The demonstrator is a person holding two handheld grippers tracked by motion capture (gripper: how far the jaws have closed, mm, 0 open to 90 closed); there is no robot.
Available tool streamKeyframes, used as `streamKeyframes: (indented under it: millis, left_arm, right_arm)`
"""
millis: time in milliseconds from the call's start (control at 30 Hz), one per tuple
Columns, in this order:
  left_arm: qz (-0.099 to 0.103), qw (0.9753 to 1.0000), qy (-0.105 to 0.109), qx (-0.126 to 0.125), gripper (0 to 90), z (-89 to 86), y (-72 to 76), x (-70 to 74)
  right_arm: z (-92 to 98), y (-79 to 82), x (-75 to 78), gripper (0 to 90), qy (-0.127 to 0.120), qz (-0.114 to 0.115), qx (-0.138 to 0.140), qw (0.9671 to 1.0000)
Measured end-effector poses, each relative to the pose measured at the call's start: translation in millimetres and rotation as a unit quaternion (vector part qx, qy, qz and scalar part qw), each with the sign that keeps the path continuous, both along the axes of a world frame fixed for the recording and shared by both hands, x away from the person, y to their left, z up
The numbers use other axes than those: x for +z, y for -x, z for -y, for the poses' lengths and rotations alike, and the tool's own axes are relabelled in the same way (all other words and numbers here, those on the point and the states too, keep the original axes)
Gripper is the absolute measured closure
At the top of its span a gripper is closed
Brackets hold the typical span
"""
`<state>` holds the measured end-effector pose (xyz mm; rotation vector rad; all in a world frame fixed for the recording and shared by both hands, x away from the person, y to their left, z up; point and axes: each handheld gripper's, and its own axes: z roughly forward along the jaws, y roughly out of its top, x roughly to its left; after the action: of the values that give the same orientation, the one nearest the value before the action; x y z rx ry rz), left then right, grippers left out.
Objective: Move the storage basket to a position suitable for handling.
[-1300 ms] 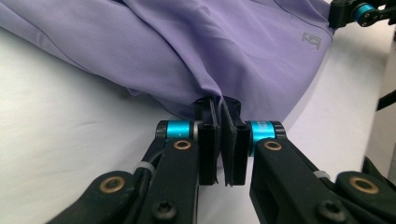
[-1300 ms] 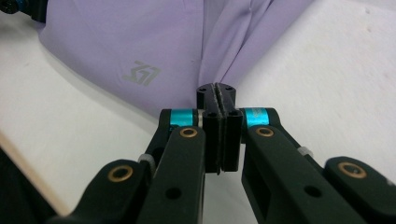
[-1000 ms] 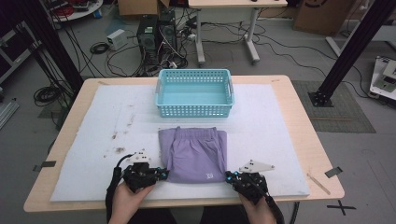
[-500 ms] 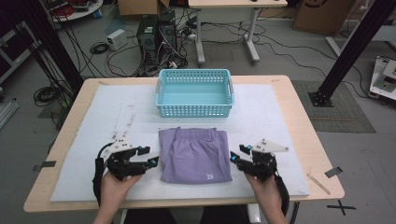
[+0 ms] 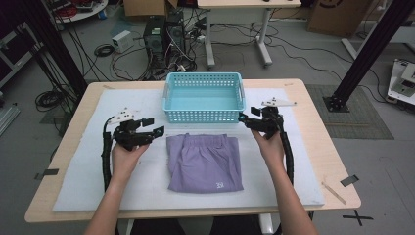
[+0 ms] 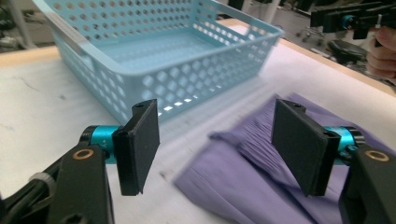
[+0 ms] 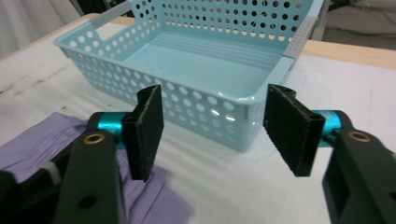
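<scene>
- High view: both my tools, left tool (image 5: 152, 126) and right tool (image 5: 247, 117), have lifted off the folded purple shorts (image 5: 204, 162), which lie on the surface near the basket (image 5: 204, 97).
- Left gripper view: jaws wide apart, empty; shorts (image 6: 261, 163) released, fold likely finished.
- Right gripper view: jaws apart, empty, facing the basket (image 7: 219, 70).

Left tool (image 5: 152, 126) jaws spread wide, empty, held aloft; right tool (image 5: 246, 119) likewise; forearms reach forward.

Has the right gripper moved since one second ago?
Yes. The right gripper moved away from the person, up beside the light blue perforated plastic basket.
</scene>
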<state>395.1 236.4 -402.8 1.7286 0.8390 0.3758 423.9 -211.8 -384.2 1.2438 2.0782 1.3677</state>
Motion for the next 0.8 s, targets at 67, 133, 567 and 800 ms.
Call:
streamKeyframes:
  millis: [67,133,567,800]
  left_arm:
    - [0.016,0.9997,-0.009,0.016,31.5,0.7,-13.9,-5.6]
    - [0.021,0.9995,-0.009,0.022,31.5,0.5,-17.9,-8.9]
    - [-0.013,0.9985,-0.007,0.054,29.0,19.7,-72.1,-25.3]
    - [-0.006,0.9993,-0.008,0.037,29.6,27.1,-73.9,-27.8]
  right_arm:
    - [-2.7,-14.2,-5.9,34.1,-0.008,-0.008,-0.002,0.9999]
    - [-3.3,-22.9,-10.5,33.4,-0.015,-0.018,-0.01,0.9997]
    - [-13.1,-59.9,-18.9,33.9,-0.028,-0.041,-0.046,0.9977]
    - [-15.2,-68.0,-25.9,36.5,-0.03,-0.069,-0.037,0.9965]
